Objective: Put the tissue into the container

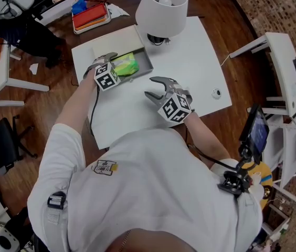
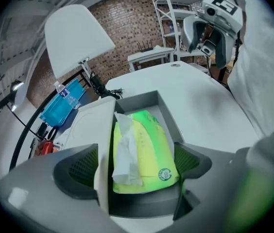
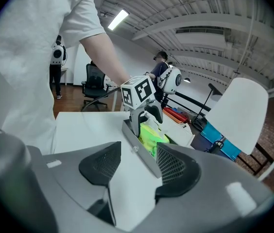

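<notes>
Step in hand, as I read it: the drop-off. The tissue pack point(image 2: 149, 149), green-yellow w/ a white sheet poking out of its top, lies inside the gray container point(image 2: 142, 101) on the white table point(image 1: 190, 62). So the placing itself looks done & what's left is getting clear of it.

L gripper point(image 2: 136, 163) hangs right over the container, pointing steeply down, jaws wide apart & straddling the pack. The pack sits between the pads, but neither looks pressed on it: L pad stands apart, out past the container's side, R pad is just beside the pack's edge. So it's open, holding nothing.

R gripper point(image 3: 138, 166) hovers over bare table nearer the person, jaws partly apart w/ nothing between them, aimed toward the container & well apart from the pack.

Next move prob calls for lifting the L gripper straight up w/o a jaw catching the loose sheet or the container wall, else the pack could get dragged back out
</notes>
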Available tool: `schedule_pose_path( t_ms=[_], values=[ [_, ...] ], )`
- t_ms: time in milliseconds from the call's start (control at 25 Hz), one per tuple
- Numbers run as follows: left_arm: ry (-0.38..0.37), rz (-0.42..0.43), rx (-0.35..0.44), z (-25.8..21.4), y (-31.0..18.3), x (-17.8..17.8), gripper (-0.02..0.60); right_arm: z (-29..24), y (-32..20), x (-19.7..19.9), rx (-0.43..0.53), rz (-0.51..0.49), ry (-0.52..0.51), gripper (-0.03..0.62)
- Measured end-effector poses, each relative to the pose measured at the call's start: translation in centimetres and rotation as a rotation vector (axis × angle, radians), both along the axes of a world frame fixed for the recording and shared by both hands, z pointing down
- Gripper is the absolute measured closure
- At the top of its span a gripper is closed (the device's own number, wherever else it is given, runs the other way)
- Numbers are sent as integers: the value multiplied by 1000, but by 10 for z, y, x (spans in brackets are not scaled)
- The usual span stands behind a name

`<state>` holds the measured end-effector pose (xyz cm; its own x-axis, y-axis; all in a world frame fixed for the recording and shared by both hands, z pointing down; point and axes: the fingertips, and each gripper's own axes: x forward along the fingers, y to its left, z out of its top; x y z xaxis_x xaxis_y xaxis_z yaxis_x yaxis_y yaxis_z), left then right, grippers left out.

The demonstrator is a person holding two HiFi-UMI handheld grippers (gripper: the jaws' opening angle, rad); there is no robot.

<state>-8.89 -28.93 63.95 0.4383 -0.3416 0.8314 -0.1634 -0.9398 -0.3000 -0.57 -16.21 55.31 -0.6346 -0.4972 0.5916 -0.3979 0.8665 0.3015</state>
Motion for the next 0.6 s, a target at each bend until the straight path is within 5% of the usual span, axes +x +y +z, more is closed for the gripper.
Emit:
schedule_pose_path(
  t_ms=[280, 600],
  values=[
    [117, -64, 133, -42, -14, 1, 117, -2, -1, -1, 13, 0, -10, 368],
    [382, -218, 303, -115, -18, -4, 393, -5, 0, -2, 23, -12, -28, 368]
  ],
)
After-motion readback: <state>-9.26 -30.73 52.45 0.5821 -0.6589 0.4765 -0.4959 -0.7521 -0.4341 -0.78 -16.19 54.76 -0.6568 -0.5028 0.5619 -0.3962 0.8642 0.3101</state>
